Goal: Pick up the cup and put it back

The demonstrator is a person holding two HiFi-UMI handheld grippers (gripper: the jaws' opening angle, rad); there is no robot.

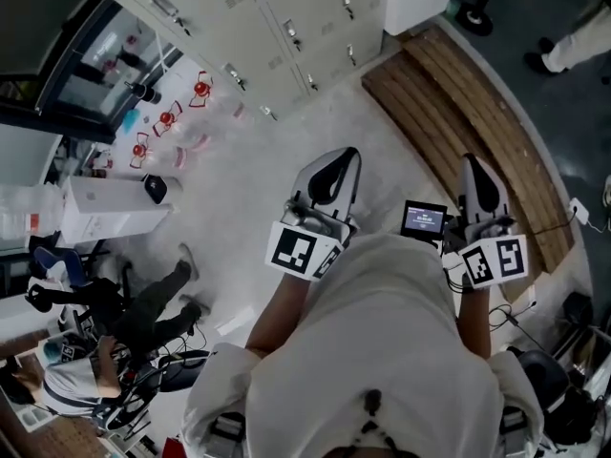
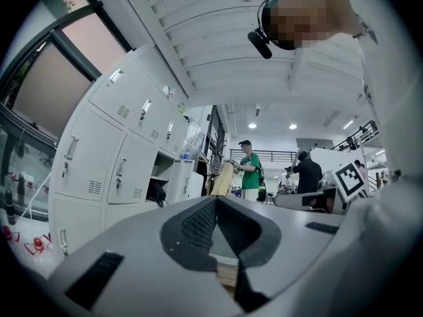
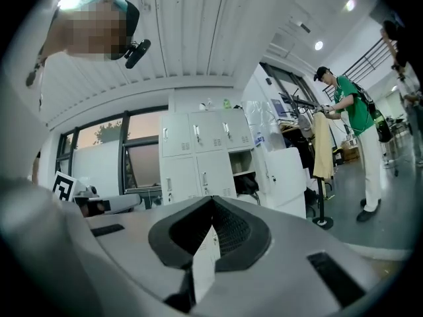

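Your left gripper (image 2: 215, 201) has its jaws pressed together tip to tip, with nothing caught between them. Your right gripper (image 3: 211, 201) is the same: jaws fully together and holding nothing. In the head view both grippers sit side by side in front of your chest, well apart from each other. The left one (image 1: 344, 157) and the right one (image 1: 475, 163) both point out over the speckled floor (image 1: 258, 179). Each carries its marker cube, the left cube (image 1: 304, 251) and the right cube (image 1: 495, 260), just above your forearms. A small lit screen (image 1: 424, 220) sits between them. Beyond the tips runs a row of white lockers (image 1: 286, 17), and a curved wooden bench (image 1: 468, 113) lies ahead of your right gripper. A white box (image 1: 113, 208) stands on the floor to your left. A person in a green shirt (image 3: 353, 104) stands further off in the room. The cup can't be made out in any view.
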